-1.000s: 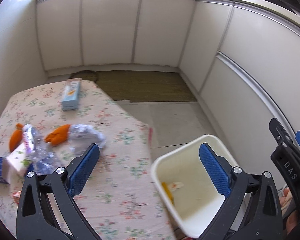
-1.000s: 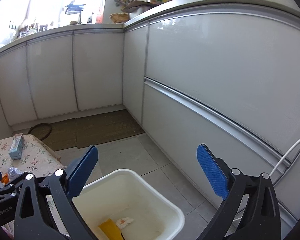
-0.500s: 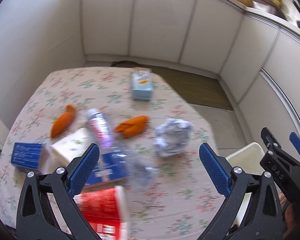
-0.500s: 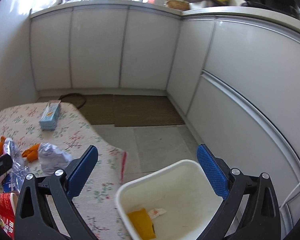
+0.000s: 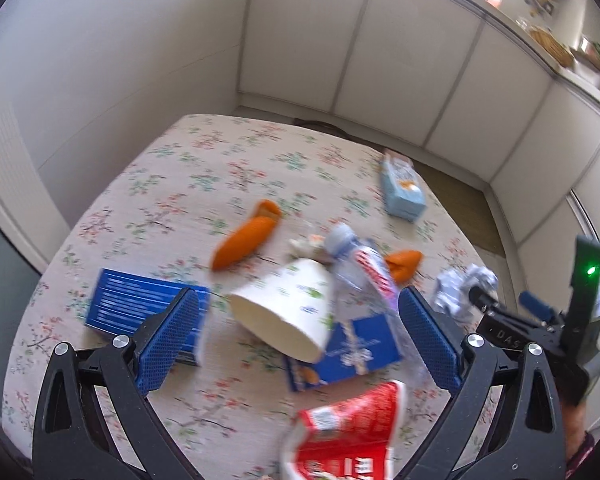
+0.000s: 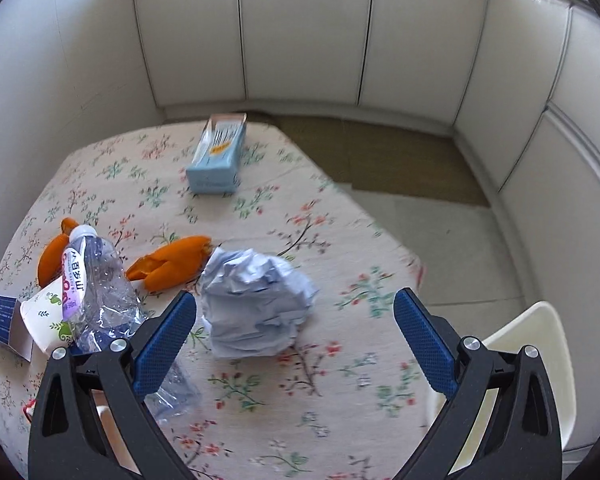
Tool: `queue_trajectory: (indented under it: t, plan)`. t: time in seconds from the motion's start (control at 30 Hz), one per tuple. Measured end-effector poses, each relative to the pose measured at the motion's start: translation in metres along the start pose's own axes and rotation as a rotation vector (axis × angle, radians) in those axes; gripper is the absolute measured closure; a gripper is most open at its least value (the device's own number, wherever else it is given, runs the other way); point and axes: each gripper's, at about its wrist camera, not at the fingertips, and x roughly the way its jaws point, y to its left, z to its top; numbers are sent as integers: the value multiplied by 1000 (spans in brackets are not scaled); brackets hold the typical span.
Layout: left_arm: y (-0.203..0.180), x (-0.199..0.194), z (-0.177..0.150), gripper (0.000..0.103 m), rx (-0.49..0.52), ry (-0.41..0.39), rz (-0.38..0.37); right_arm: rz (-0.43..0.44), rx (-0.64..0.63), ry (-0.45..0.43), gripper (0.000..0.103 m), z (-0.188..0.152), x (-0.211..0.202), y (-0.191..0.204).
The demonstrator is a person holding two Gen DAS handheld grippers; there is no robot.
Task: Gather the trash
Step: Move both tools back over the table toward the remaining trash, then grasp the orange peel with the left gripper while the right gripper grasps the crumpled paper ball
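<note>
Trash lies scattered on a floral tablecloth. My left gripper is open above a tipped paper cup, a crushed clear bottle and a dark blue flat box. A red packet lies nearest me. My right gripper is open over a crumpled paper ball, which lies between its fingers. Orange peel and the crushed bottle lie to its left. The white bin stands past the table's right edge.
A light blue carton lies at the table's far side. A second blue box and another peel piece lie at left. White cabinet doors ring the room, with a brown mat on the floor. The other gripper's body shows at right in the left wrist view.
Both grippers have swung left from the bin toward the table. The left one now hovers over the cup and boxes, the right one over the paper ball. Both stay open.
</note>
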Motion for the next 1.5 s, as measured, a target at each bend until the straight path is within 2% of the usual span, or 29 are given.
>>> queue_trajectory:
  t: [0.2,0.27,0.3,0.33,0.53,0.6,0.67,0.83,0.87,0.93,1.0,1.07,1.1,1.17,1.23,1.3,1.5]
  plan:
    - [31,4,6,7,-76,13,14,45,26,41,7,5,27,6]
    - [37,7,9,7,-89,18,23,70,31,49,11,4,32,5]
    - [40,9,10,7,-90,21,25,83,21,59,30,4,34,6]
    - [41,13,13,7,-86,24,30,91,4,87,40,3,38,7]
    - [42,44,37,7,-13,90,84,118,3,59,41,4,29,7]
    - [40,61,47,7,29,138,106,131,5,52,41,6,25,7]
    - [37,85,56,7,70,219,121,145,7,53,41,7,23,7]
    - [30,139,55,8,163,373,180,179,31,51,41,9,17,1]
    - [28,146,53,10,184,387,192,188,39,49,41,10,15,-1]
    - [27,161,48,28,215,421,201,203,50,46,41,11,13,-4]
    - [29,168,44,36,206,435,193,216,57,41,41,12,10,-6]
    - [31,168,44,46,184,412,163,229,60,34,41,13,7,-7]
    - [31,167,45,56,184,403,157,234,60,30,41,14,5,-7]
    - [31,163,45,70,191,391,149,251,66,24,41,15,2,-7]
    - [33,159,45,79,185,376,139,262,74,18,41,16,-1,-7]
    - [35,153,47,83,167,358,135,271,79,8,41,16,-4,-8]
    - [47,118,54,87,121,258,116,295,84,-29,40,19,-21,-10]
